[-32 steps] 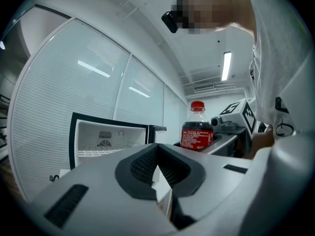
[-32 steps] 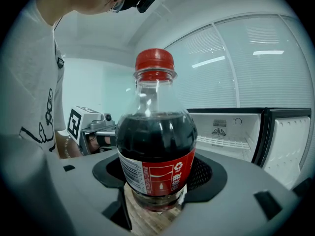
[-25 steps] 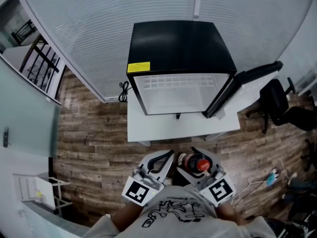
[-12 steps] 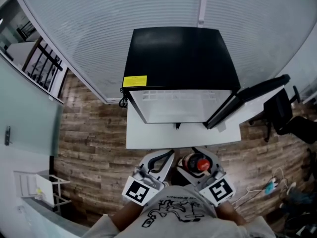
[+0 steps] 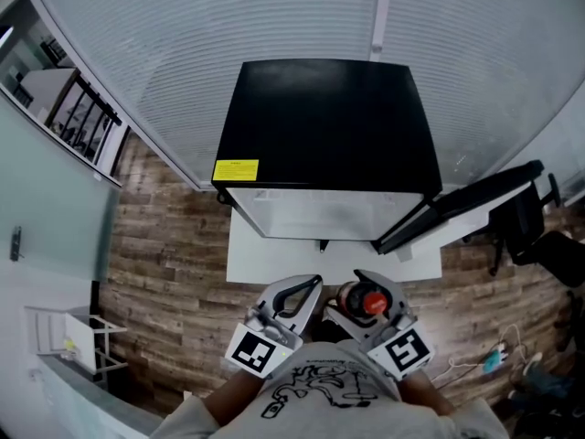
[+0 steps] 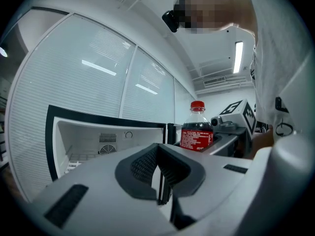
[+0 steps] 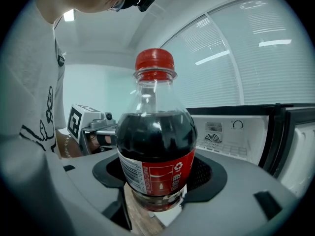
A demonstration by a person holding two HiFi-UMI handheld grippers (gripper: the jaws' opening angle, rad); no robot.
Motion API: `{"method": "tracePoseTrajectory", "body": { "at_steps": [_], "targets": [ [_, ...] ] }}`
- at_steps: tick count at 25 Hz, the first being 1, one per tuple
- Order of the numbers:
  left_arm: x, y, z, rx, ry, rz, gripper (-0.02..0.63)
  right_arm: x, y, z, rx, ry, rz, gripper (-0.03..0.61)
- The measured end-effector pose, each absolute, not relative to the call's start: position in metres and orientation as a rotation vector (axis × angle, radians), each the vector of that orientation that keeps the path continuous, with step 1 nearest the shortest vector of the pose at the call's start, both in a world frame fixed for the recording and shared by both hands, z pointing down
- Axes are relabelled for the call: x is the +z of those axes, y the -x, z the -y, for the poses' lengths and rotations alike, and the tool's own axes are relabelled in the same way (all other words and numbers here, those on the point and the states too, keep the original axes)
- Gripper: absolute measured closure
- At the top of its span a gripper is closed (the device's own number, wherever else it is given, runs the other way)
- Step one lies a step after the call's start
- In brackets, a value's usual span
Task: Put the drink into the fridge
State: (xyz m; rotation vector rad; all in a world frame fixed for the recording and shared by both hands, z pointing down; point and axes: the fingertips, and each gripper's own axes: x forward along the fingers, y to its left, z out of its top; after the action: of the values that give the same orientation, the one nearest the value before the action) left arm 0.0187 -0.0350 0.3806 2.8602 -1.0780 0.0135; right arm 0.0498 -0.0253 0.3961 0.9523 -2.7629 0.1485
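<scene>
Gripping the cola bottle round its lower body, the right claw has its jaws spread wide, with both dark pads pressed on the red label. The bottle stands upright in that grip, with its red cap on and dark drink filling it to the shoulder. It is held in the air close to the person's chest, in front of the fridge and not inside it. The left claw is just beside the right one and holds nothing (its ribbed pads are drawn together to a thin slit). The black fridge stands on a low white worktop above a wood-plank floor. Its door is swung open to the right. The two claw views show the white interior, with a round vent and a dial on the back wall. A yellow label sits at the fridge's top front corner, on the left.
</scene>
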Motion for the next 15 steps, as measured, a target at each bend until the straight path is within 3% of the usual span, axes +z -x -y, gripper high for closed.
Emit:
{"method": "tracePoseTrajectory", "body": {
  "at_steps": [15],
  "targets": [
    [0.382,-0.042,0.076,-0.018,-2.829,1.149,0.612,0.399,-0.071,0.064,0.146,-0.874,2.784,0.258]
  ]
}}
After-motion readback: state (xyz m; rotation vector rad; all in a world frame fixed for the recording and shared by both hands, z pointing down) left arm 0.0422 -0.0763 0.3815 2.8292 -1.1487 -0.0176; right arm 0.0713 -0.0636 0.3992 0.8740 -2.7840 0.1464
